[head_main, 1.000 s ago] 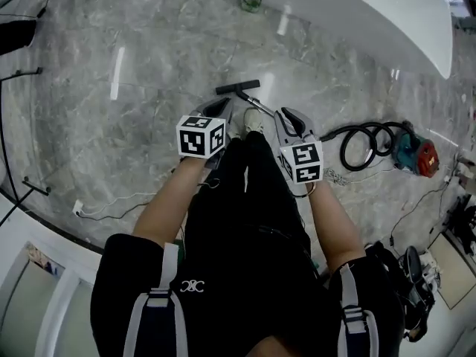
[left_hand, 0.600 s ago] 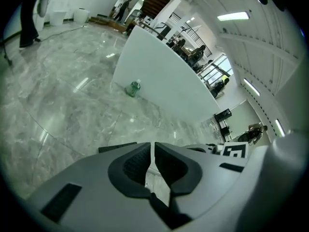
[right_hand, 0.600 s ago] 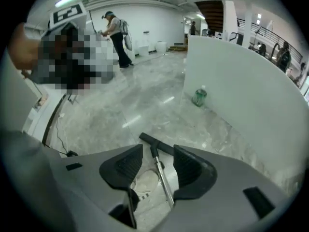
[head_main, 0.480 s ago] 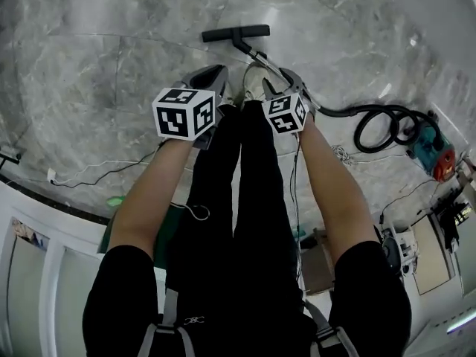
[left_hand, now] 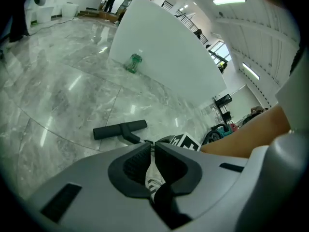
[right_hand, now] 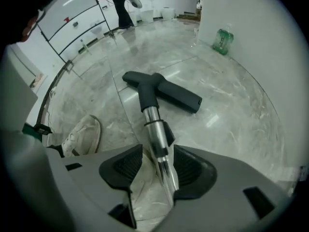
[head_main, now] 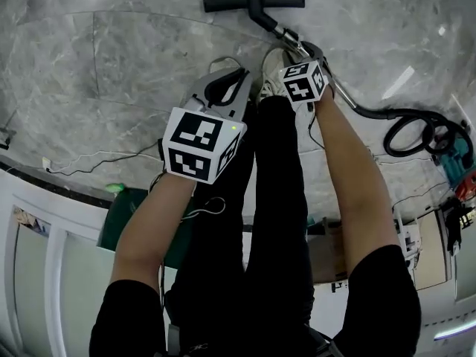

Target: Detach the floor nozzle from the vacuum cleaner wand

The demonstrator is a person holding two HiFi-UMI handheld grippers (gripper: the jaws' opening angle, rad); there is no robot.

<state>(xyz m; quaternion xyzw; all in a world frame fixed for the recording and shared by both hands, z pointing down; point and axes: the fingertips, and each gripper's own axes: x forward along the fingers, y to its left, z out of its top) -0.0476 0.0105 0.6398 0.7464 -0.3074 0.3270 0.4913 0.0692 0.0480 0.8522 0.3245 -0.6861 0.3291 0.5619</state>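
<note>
The black floor nozzle [head_main: 253, 2] lies flat on the marble floor, joined to the silver wand [right_hand: 155, 124] by a black collar. My right gripper [right_hand: 157, 151] points down over the wand a short way behind the nozzle [right_hand: 161, 88]. It is open, and the wand runs between its pads with a gap on the left side. In the head view it [head_main: 297, 49] sits at the wand's lower end. My left gripper [left_hand: 150, 146] is shut with nothing in it and hangs beside the person's leg, short of the nozzle [left_hand: 120, 129].
A black hose [head_main: 416, 129] coils to the teal vacuum body [head_main: 460, 155] at the right. A white shoe [right_hand: 82, 134] stands left of the wand. Thin cables [head_main: 97, 162] trail on the floor at left. A green bottle [right_hand: 222, 40] stands by the curved white wall.
Both grippers have come down toward the floor. The right one has opened and now straddles the wand. The left one has stayed shut.
</note>
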